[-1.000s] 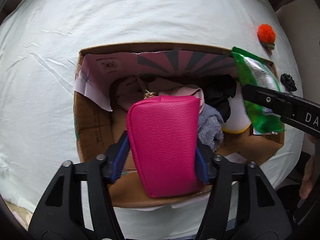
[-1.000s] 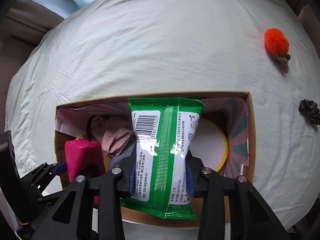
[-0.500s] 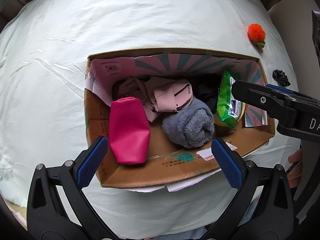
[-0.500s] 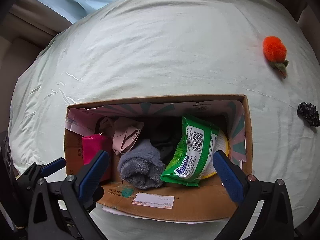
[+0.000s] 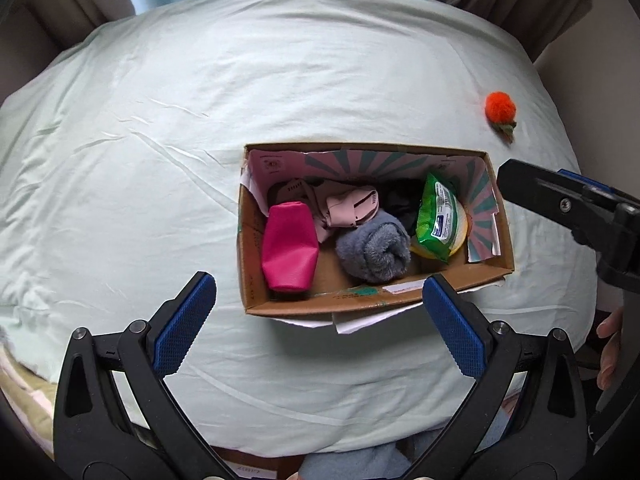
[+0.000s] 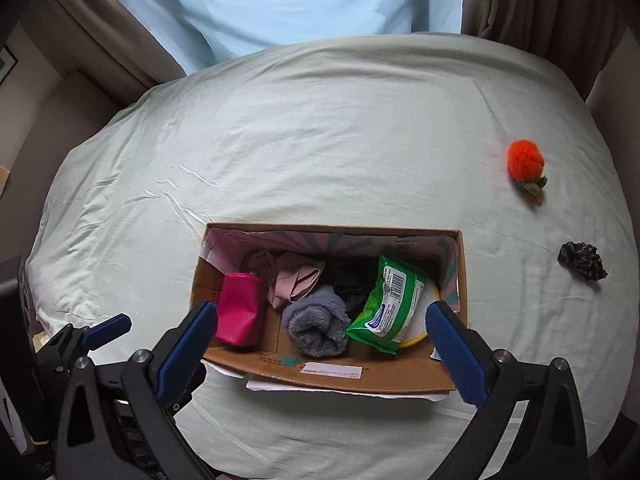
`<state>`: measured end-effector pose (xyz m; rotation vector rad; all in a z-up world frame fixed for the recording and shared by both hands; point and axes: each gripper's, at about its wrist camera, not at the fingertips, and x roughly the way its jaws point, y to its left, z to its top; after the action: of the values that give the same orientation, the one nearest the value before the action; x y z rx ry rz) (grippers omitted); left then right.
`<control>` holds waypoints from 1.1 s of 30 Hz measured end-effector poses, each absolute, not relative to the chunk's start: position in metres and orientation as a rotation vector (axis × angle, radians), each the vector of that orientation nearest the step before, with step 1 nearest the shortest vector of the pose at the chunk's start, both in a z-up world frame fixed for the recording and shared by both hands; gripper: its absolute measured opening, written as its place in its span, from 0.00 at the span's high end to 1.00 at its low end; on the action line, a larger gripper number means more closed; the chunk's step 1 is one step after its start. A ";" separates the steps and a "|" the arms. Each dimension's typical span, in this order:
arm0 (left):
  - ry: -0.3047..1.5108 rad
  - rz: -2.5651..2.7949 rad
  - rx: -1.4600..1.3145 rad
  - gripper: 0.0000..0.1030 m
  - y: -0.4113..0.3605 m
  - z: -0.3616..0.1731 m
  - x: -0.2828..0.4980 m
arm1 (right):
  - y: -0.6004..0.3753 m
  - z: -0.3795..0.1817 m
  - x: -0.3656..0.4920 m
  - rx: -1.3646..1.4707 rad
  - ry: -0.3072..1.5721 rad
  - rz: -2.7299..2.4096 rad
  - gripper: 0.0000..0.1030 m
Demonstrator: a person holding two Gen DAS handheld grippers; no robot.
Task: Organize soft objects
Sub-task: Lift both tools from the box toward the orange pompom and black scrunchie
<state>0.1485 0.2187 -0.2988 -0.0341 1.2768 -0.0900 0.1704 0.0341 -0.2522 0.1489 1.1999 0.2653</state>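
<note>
An open cardboard box (image 5: 360, 304) (image 6: 352, 376) sits on the pale green bed. Inside lie a pink pouch (image 5: 290, 254) (image 6: 240, 314), a rolled grey fleece (image 5: 374, 250) (image 6: 316, 326), a beige cloth (image 5: 352, 210) (image 6: 298, 278), dark fabric (image 6: 354, 280) and a green wipes pack (image 5: 438, 222) (image 6: 386, 308) over a yellow-rimmed round pad (image 6: 424, 320). My left gripper (image 5: 318, 316) is open and empty, above the box's near side. My right gripper (image 6: 322, 336) is open and empty, over the box's near edge.
An orange fluffy ball with green leaves (image 5: 500, 110) (image 6: 526, 164) lies on the sheet at the far right. A crumpled black object (image 6: 582, 266) lies right of the box. Curtains (image 6: 520, 4) hang beyond the bed.
Both grippers opened and let go: the pink pouch and the green wipes pack dropped into the box. Both grippers then pulled up and back, away from the box.
</note>
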 end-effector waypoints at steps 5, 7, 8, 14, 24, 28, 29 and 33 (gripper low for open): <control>1.208 -0.073 -0.012 0.00 0.219 -0.259 0.127 | 0.027 -0.207 0.147 0.135 1.114 0.277 0.00; 1.171 -0.069 -0.013 0.00 0.219 -0.240 0.121 | 0.023 -0.190 0.138 0.121 1.075 0.270 0.00; 1.150 -0.067 -0.012 0.00 0.219 -0.229 0.118 | 0.018 -0.180 0.133 0.120 1.051 0.266 0.00; 0.980 -0.053 -0.014 0.00 0.211 -0.163 0.098 | -0.016 -0.133 0.102 0.110 0.933 0.195 0.00; 0.790 -0.060 0.026 0.00 0.165 -0.109 0.076 | -0.081 -0.098 0.057 0.079 0.776 0.044 0.00; 0.772 -0.090 0.022 0.00 0.139 -0.103 0.079 | -0.110 -0.099 0.050 0.082 0.757 -0.014 0.00; 0.775 -0.099 0.022 0.00 0.131 -0.103 0.081 | -0.119 -0.100 0.049 0.092 0.758 -0.022 0.00; 0.784 -0.151 0.025 0.00 0.098 -0.104 0.093 | -0.154 -0.107 0.054 0.108 0.773 -0.054 0.00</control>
<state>0.0926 0.0975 -0.1041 0.0252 0.7836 -0.1511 0.0537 -0.1544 -0.1072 0.1080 0.7726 -0.0537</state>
